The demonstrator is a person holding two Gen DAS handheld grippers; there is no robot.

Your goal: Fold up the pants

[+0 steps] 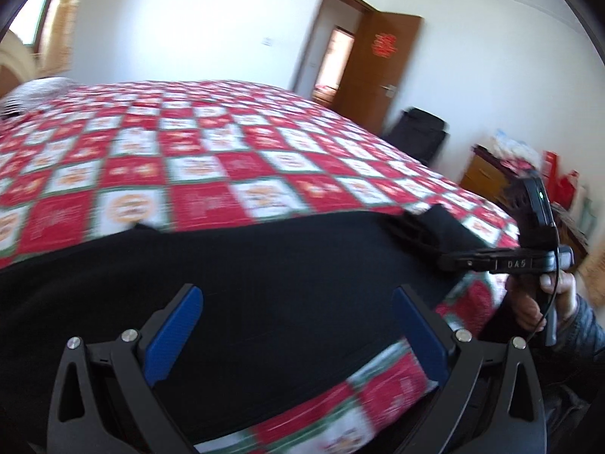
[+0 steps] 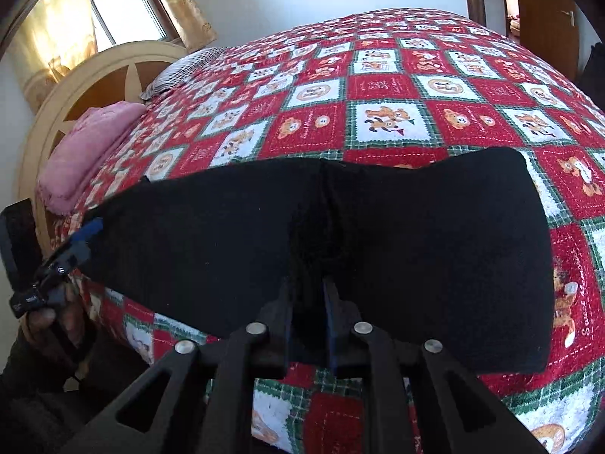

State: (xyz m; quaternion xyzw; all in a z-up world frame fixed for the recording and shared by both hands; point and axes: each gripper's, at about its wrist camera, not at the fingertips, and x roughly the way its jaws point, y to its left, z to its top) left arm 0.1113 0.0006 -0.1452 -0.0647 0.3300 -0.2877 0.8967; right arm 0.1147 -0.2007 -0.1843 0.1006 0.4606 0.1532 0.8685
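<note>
left tool (image 1: 297,325) wide, tilted down over black pants (image 2: 378,234) at bed (image 2: 378,87) near edge; right tool (image 2: 308,314) narrow, fabric between its pads.

White walls (image 1: 189,19), open door (image 1: 382,68), curtained window (image 2: 113,11)

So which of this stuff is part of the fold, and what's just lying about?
In the job:
black pants
left gripper, open
right gripper, with pants fabric between its fingers

Lying about:
pink pillow
striped pillow
patchwork bedspread
</note>
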